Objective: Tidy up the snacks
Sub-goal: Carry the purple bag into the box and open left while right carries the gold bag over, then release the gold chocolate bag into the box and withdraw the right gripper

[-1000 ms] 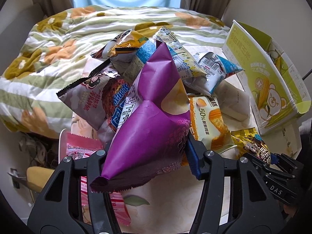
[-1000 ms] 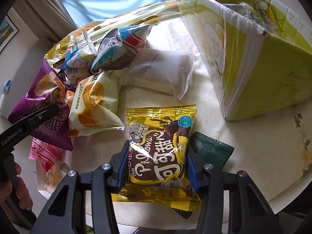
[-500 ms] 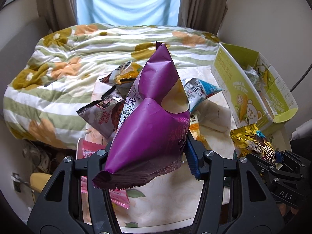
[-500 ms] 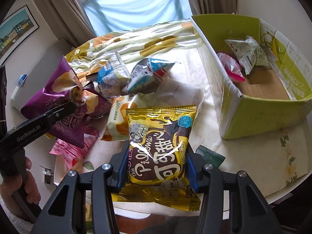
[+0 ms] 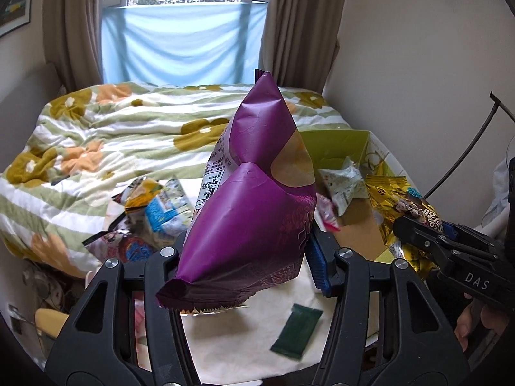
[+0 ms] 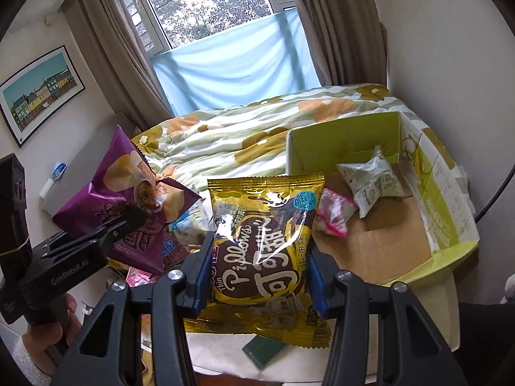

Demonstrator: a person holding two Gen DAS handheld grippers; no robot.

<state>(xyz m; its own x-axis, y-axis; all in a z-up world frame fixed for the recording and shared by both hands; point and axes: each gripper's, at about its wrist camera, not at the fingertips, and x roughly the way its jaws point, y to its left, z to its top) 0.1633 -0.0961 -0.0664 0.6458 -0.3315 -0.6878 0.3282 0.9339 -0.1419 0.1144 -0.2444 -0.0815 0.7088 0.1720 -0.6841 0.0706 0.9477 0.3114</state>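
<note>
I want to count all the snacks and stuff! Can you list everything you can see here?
purple chip bag: one, purple, held up in the left gripper
gold cookie packet: one, gold and brown, held in the right gripper
cardboard box: one, lime green, open, on the table at right
white packet: one, white and green, inside the box
pink packet: one, pink, inside the box
dark green packet: one, flat on the table
snack pile: several mixed bags, table's left part
table: one, pale cloth
bed quilt: one, green stripes with flowers
left gripper: black, shut on the bag
right gripper: black, shut on the packet
</note>
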